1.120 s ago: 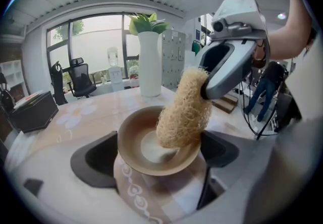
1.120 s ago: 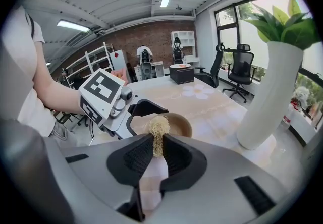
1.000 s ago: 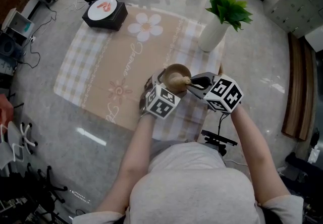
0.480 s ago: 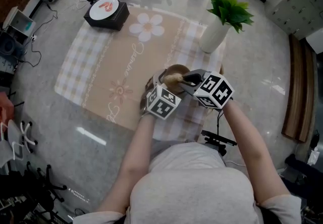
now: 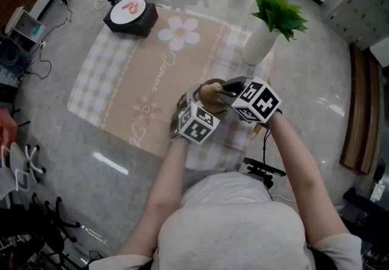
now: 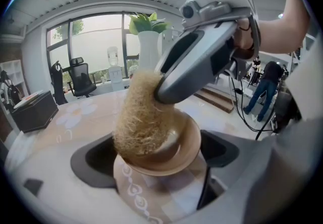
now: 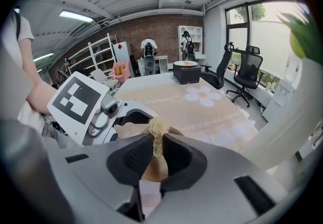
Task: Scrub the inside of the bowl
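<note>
Clamped across the left gripper (image 6: 159, 153), just near-side of the vase (image 5: 259, 48): the tilted bowl (image 6: 182, 140). Pinched tight in the right gripper (image 7: 156, 152): 1 fibre scrubber (image 6: 139, 122), pressed inside. Brace the bowl; sweep round the inner wall, lightly.

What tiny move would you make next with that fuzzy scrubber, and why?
Probably sweep the scrubber across the bowl to its bare inner side. The right claw pinches the scrubber against one side only, while the left claw grips the bowl.
</note>
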A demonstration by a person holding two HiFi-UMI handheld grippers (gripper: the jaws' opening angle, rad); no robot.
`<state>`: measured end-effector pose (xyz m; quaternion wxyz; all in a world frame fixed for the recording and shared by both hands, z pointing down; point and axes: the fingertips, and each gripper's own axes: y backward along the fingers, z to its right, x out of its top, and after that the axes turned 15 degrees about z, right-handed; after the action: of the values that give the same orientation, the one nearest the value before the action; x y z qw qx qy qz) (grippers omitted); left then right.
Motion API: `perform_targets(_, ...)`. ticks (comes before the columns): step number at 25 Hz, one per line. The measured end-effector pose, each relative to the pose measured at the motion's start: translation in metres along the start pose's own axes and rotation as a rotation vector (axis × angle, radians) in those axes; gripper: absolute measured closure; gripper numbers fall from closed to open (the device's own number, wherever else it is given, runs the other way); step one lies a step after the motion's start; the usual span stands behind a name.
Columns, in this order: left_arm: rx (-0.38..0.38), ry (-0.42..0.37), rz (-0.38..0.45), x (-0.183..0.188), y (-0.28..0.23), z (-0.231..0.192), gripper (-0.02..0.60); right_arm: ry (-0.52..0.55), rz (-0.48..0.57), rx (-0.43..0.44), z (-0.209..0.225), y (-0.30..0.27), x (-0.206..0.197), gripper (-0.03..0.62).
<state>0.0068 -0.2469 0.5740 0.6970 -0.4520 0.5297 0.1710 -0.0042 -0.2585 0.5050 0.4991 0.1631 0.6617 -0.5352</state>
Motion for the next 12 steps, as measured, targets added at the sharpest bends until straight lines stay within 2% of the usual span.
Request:
perform_targets(4,0.0,-0.001,0.001,0.001,0.0,0.0,0.064,0.0,-0.044,-0.033,0.017,0.001,-0.002,0.536)
perform_targets(8,0.001,-0.001,0.0,0.001,0.0,0.0,0.064,-0.019,-0.075,-0.03,0.026,-0.006,-0.008,0.536)
perform_targets(12,0.003,0.0,-0.003,0.0,-0.001,0.0,0.064,0.005,-0.132,-0.033,0.035,-0.009,-0.019,0.536)
